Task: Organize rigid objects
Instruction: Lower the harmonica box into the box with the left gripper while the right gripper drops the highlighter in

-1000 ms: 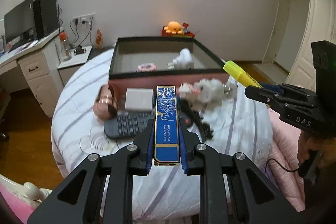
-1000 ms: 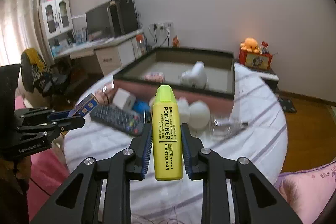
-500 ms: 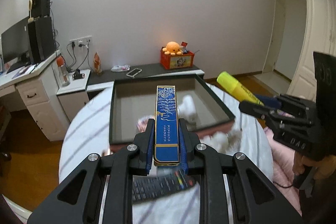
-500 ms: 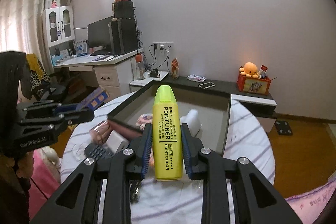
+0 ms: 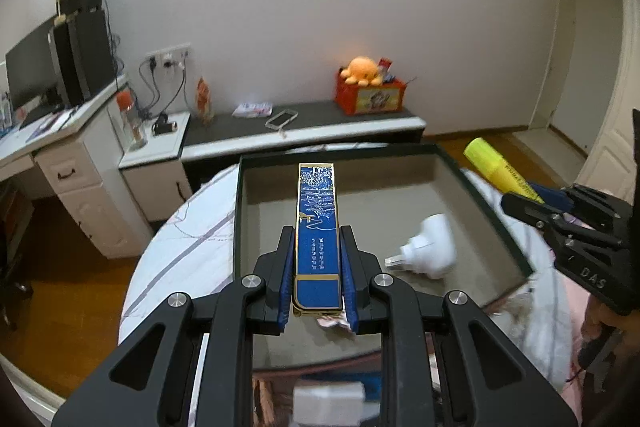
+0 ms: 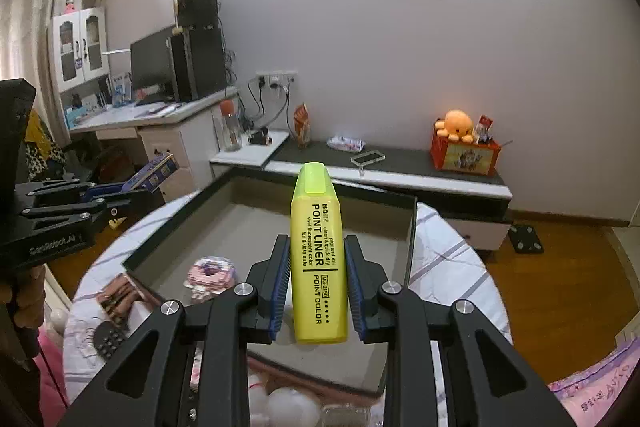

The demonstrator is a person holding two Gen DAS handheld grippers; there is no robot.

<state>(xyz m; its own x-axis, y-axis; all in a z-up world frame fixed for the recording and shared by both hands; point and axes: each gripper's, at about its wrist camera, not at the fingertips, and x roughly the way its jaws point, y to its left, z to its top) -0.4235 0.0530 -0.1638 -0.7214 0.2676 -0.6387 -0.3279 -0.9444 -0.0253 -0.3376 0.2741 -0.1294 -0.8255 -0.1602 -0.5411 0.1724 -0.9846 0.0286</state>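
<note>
My left gripper (image 5: 318, 259) is shut on a long blue box with gold trim (image 5: 318, 227) and holds it above the dark open box (image 5: 238, 211) on the round table. My right gripper (image 6: 318, 267) is shut on a yellow highlighter (image 6: 318, 259), also held over the box (image 6: 411, 247). Inside the box lie a white plug adapter (image 5: 430, 247) and a pink patterned item (image 6: 210, 271). The right gripper with the highlighter (image 5: 500, 177) shows at the right of the left wrist view. The left gripper with the blue box (image 6: 154, 175) shows at the left of the right wrist view.
A remote control (image 6: 108, 339), a brown striped object (image 6: 118, 297) and white items (image 6: 288, 403) lie on the striped tablecloth (image 5: 188, 247) in front of the box. A low dark shelf (image 5: 312, 123) with an orange plush stands behind. A desk (image 5: 60, 147) is at the left.
Both grippers have risen and moved forward from the table's near side to above the box, each still holding its object. The loose items in front have dropped to the bottom of the views.
</note>
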